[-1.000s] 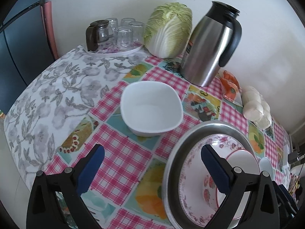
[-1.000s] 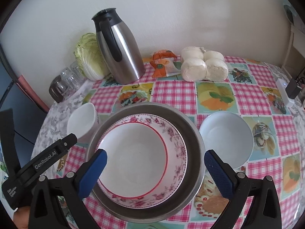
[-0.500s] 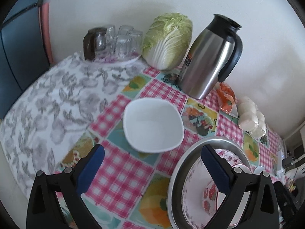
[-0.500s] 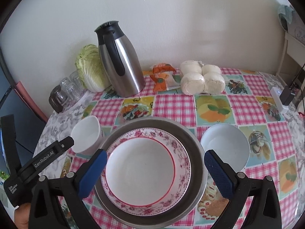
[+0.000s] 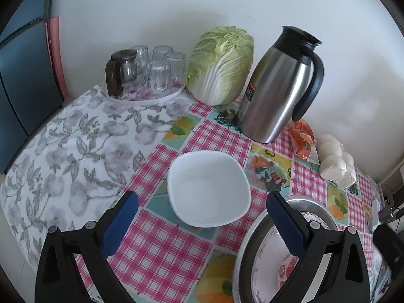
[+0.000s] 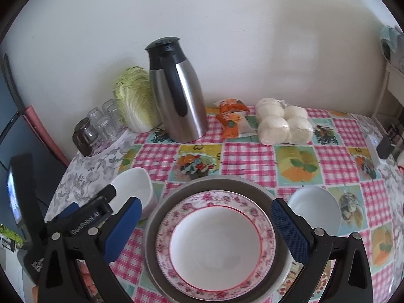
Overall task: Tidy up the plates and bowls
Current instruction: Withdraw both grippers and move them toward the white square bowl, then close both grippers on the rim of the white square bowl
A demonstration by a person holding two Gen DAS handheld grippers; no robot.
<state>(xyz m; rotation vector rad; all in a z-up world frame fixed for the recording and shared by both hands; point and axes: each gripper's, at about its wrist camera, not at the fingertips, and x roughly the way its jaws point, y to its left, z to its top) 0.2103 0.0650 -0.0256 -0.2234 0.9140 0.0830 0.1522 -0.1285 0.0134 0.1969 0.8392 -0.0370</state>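
Left hand-held gripper (image 5: 202, 210) has advanced toward the upright square bowl (image 5: 209, 188); both hand-held grippers released, right (image 6: 206, 218) over the plate (image 6: 216, 245).

Two white bowls (image 6: 133, 189) (image 6: 315, 209), one floral plate (image 6: 214, 245), one metal basin (image 6: 156, 217), one thermos (image 6: 176, 93), one cabbage (image 6: 135, 98).
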